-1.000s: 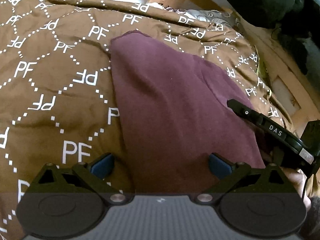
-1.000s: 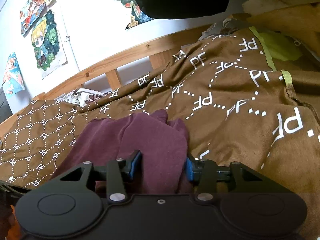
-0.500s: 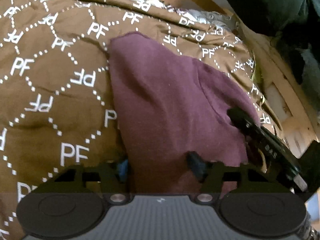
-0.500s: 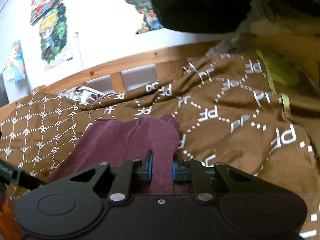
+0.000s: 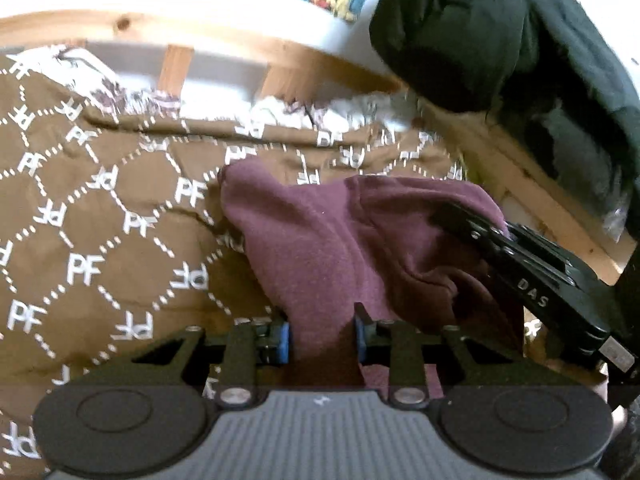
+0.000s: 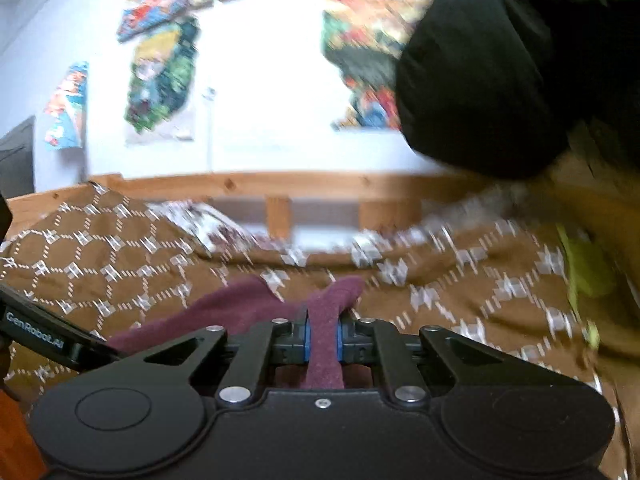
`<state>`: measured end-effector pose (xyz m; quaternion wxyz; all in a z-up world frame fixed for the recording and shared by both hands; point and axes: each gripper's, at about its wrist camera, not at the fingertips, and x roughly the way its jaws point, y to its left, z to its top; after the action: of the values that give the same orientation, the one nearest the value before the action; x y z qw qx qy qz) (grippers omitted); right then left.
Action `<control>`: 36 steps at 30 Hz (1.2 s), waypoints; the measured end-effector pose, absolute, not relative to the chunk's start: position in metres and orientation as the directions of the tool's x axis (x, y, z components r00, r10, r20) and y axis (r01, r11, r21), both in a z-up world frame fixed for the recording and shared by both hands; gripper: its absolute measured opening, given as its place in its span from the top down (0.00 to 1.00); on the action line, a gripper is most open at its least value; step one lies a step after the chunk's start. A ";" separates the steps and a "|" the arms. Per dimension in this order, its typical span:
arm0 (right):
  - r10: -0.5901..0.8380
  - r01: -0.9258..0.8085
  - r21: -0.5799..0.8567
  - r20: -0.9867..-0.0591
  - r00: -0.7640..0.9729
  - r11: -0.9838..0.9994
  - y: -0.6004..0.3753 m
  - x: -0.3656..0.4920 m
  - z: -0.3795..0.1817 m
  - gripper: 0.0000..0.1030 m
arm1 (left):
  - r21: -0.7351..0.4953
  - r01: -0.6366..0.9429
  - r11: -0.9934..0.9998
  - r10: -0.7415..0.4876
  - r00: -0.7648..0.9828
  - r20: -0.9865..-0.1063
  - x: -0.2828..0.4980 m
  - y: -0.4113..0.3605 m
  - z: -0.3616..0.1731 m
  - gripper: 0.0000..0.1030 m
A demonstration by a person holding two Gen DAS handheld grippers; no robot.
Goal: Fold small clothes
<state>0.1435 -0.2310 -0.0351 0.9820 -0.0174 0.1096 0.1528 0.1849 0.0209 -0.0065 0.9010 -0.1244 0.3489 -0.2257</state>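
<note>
A maroon garment lies on a brown blanket printed with white "PF" letters. My left gripper is shut on the garment's near edge, with cloth bunched between its blue pads. My right gripper is shut on another part of the same maroon garment, a strip of cloth running up between its pads. The right gripper also shows in the left wrist view, at the garment's right side. The garment is lifted and draped between the two grippers.
A wooden bed rail runs along the back of the blanket. A dark black bundle hangs at the upper right. Colourful posters hang on the white wall. A yellow-green cloth lies at the blanket's right edge.
Both grippers closed on the maroon garment. Both have since lifted and tilted up, so the wall and bed rail now fill more of each view.
</note>
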 end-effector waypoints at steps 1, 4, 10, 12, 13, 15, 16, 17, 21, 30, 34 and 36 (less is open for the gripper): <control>0.308 -0.318 -0.017 -0.206 0.929 0.948 -0.222 0.144 -0.031 0.89 | -0.373 0.317 0.872 -0.484 0.666 -0.567 0.183 0.025 -0.004 0.70; 0.339 -0.355 -0.068 -0.178 0.924 0.932 -0.191 0.149 -0.022 0.89 | -0.344 0.286 0.894 -0.443 0.677 -0.588 0.181 0.037 -0.008 0.70; 0.292 -0.330 -0.093 -0.287 0.912 0.939 -0.179 0.164 -0.040 0.89 | -0.407 0.217 0.887 -0.446 0.624 -0.641 0.181 0.057 -0.035 0.68; 0.261 -0.292 -0.038 -0.344 0.902 0.956 -0.196 0.166 -0.051 0.89 | -0.393 0.219 0.893 -0.439 0.622 -0.649 0.182 0.054 -0.036 0.65; 0.247 -0.271 -0.011 -0.372 0.895 0.963 -0.205 0.166 -0.057 0.88 | -0.388 0.220 0.895 -0.436 0.618 -0.654 0.183 0.053 -0.037 0.63; 0.232 -0.235 0.048 -0.436 0.869 0.971 -0.223 0.167 -0.071 0.83 | -0.376 0.220 0.900 -0.428 0.612 -0.665 0.184 0.051 -0.039 0.60; 0.224 -0.209 0.083 -0.460 0.859 0.974 -0.231 0.169 -0.077 0.79 | -0.367 0.217 0.905 -0.419 0.612 -0.671 0.185 0.049 -0.040 0.58; 0.218 -0.188 0.110 -0.475 0.852 0.976 -0.236 0.168 -0.085 0.76 | -0.360 0.212 0.909 -0.411 0.611 -0.677 0.186 0.049 -0.041 0.57; 0.224 -0.161 0.167 -0.488 0.844 0.973 -0.246 0.174 -0.094 0.44 | -0.366 0.199 0.909 -0.408 0.605 -0.684 0.189 0.049 -0.043 0.50; 0.203 -0.083 0.241 -0.528 0.825 0.967 -0.251 0.212 -0.102 0.20 | -0.372 0.162 0.914 -0.394 0.577 -0.715 0.197 0.050 -0.053 0.27; 0.252 -0.137 0.246 -0.531 0.809 0.959 -0.242 0.208 -0.105 0.28 | -0.397 0.128 0.909 -0.397 0.563 -0.725 0.200 0.053 -0.060 0.22; 0.264 -0.172 0.217 -0.530 0.806 0.961 -0.232 0.204 -0.103 0.48 | -0.407 0.122 0.905 -0.401 0.560 -0.725 0.200 0.054 -0.061 0.22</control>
<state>0.2037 -0.2324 -0.1032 0.9468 0.0794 0.2897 0.1152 0.2002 0.0539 -0.0610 0.8690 -0.1575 0.4443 -0.1504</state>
